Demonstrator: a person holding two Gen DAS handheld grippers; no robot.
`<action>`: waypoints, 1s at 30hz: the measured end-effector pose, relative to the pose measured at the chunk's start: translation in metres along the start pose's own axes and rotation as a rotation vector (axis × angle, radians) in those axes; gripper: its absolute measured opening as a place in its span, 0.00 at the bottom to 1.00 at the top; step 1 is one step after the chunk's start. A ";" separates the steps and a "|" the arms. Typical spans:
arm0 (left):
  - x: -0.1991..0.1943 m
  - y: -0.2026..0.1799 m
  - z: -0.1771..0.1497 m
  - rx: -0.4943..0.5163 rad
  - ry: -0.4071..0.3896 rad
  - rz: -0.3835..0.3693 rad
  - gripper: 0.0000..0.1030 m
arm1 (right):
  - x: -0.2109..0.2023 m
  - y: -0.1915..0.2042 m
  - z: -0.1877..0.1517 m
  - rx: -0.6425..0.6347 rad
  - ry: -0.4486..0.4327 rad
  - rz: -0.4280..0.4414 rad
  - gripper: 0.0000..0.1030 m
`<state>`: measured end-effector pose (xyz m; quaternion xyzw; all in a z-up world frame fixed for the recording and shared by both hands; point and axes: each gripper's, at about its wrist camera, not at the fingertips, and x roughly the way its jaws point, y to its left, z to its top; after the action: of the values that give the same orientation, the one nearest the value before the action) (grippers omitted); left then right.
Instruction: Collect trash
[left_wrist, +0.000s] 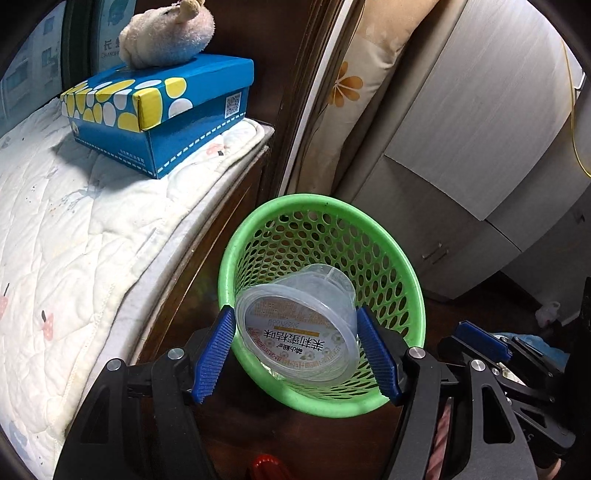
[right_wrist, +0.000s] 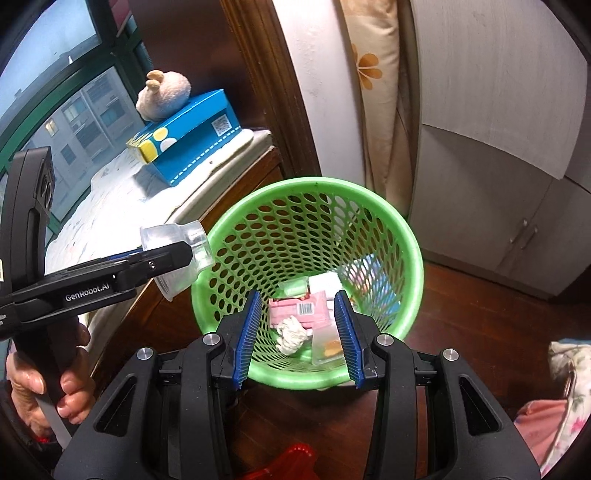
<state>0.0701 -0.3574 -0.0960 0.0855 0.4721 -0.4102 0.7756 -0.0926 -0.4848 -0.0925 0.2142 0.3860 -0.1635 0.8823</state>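
Observation:
A green perforated basket (right_wrist: 314, 184) stands on the dark wood floor beside the bed. At its bottom lie a pink packet (right_wrist: 299, 308), a crumpled tissue (right_wrist: 291, 334) and a clear wrapper (right_wrist: 328, 347). My left gripper (left_wrist: 295, 317) is shut on a clear plastic cup (left_wrist: 299, 332) with a printed lid, tilted over the basket's (left_wrist: 332, 205) near rim. The right wrist view shows that cup (right_wrist: 173, 236) at the basket's left edge. My right gripper (right_wrist: 298, 295) hangs open above the basket with nothing between its blue pads.
A quilted mattress (left_wrist: 74, 240) on a wooden frame lies to the left, with a blue tissue box (left_wrist: 162, 110) and a plush toy (left_wrist: 170, 33) on it. White cabinets (right_wrist: 498, 147) and a flowered curtain (right_wrist: 373, 74) stand behind. A red object (right_wrist: 295, 458) lies on the floor nearby.

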 end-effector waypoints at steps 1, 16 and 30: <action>0.004 -0.001 0.003 0.002 0.006 -0.002 0.63 | 0.000 -0.002 0.000 0.006 0.003 0.005 0.42; 0.000 0.000 -0.002 0.006 0.002 0.042 0.73 | -0.002 -0.006 -0.001 0.018 -0.003 -0.003 0.58; -0.049 0.036 -0.019 -0.068 -0.054 0.131 0.86 | -0.003 0.026 0.000 -0.017 0.000 0.042 0.73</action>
<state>0.0729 -0.2968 -0.0764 0.0788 0.4580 -0.3446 0.8156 -0.0826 -0.4620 -0.0839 0.2145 0.3826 -0.1418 0.8874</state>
